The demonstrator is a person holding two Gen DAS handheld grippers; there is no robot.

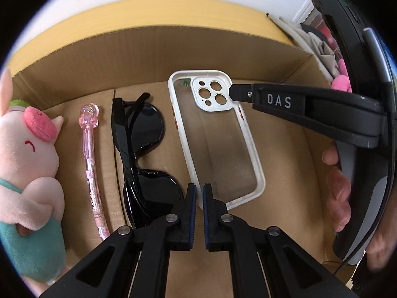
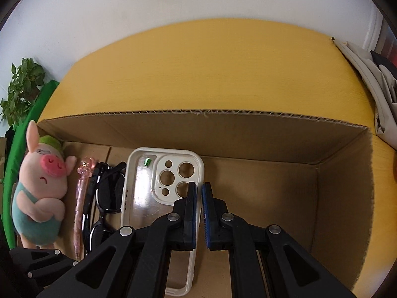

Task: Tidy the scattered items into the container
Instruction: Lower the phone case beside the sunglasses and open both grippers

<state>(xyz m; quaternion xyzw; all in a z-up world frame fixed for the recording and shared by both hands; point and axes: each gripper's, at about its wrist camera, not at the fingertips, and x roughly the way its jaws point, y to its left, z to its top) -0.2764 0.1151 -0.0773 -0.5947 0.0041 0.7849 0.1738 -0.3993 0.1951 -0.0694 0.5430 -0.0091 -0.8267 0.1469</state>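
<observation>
- Inside an open cardboard box [image 1: 153,57], four items lie side by side on its floor, placed here relative to the phone case.
- Clear phone case [image 1: 218,146] with a white rim lies flat near the middle of the floor, camera cutouts toward the far wall.
- Just left of the case lie black sunglasses [image 1: 146,154], folded; left of those a pink pen [image 1: 90,154]; farthest left a plush pig [image 1: 32,159] against the box's side wall.
- Left gripper [image 1: 199,190] hangs over the near end of the case, jaws clenched together with nothing between them.
- Right gripper [image 2: 199,190] hangs over the case's right rim beside the cutouts, jaws likewise pressed together and empty.
- Only the left wrist view shows the right gripper from the side, its tip by the case's upper right corner, with a hand [image 1: 338,188] wrapped around its handle.
- Only the right wrist view shows the yellow table [image 2: 211,69] beyond the box, a green plant [image 2: 22,87] far left of the case, and bare floor to the case's right.
</observation>
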